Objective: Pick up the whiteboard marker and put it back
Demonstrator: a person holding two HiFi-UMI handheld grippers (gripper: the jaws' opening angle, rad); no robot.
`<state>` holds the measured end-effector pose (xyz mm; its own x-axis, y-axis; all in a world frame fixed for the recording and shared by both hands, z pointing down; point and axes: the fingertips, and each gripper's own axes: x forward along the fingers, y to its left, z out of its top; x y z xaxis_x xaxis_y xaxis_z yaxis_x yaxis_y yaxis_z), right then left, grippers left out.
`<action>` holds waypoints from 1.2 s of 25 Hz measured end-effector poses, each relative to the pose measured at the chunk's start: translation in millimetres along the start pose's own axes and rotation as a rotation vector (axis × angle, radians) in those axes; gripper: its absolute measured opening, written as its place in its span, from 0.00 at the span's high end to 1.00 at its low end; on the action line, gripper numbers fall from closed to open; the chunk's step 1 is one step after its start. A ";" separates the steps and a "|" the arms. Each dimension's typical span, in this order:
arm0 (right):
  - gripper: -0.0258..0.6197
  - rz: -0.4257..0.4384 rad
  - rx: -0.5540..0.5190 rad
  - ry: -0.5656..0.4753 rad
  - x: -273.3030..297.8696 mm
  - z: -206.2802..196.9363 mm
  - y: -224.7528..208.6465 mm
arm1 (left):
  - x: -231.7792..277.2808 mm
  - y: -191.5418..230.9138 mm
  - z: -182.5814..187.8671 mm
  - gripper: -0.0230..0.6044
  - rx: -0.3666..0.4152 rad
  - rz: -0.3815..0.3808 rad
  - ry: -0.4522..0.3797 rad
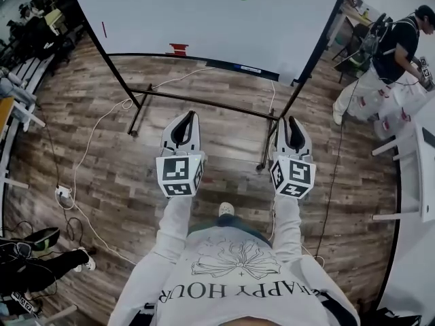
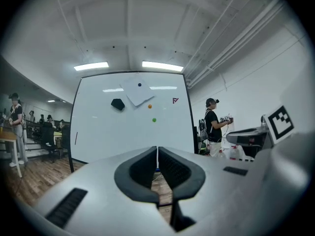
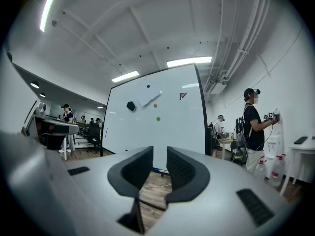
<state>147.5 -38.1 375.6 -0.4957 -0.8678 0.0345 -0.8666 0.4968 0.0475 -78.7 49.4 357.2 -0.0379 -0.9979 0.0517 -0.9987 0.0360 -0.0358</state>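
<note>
Both empty: left gripper (image 1: 184, 116) clenched, right gripper (image 1: 290, 120) parted; seemingly the approach step, next reach marker (image 1: 250, 68) at whiteboard's (image 1: 204, 19) bottom edge.

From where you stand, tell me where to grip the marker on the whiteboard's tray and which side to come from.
Take the marker at mid-barrel, coming from the front and slightly above. It lies flat, lengthwise along the tray, with the whiteboard right behind it, so the ends are probably poor holds. The right gripper, jaws apart and empty, looks nearer.
</note>
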 end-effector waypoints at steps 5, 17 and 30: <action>0.85 0.017 0.000 0.018 38.4 -8.1 -14.8 | 40.6 -1.9 -6.8 0.95 -0.006 0.005 0.022; 0.84 0.021 -0.016 0.081 126.8 -33.1 -23.4 | 126.1 26.2 -26.5 0.95 -0.022 -0.004 0.066; 0.78 -0.002 -0.111 0.166 273.7 -48.9 -15.5 | 260.4 85.5 -41.7 0.95 -0.031 -0.076 0.102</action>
<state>28.1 -283.1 433.1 -0.4699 -0.8603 0.1977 -0.8510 0.5010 0.1574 -175.4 -205.2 409.2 0.0364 -0.9873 0.1544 -0.9993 -0.0363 0.0031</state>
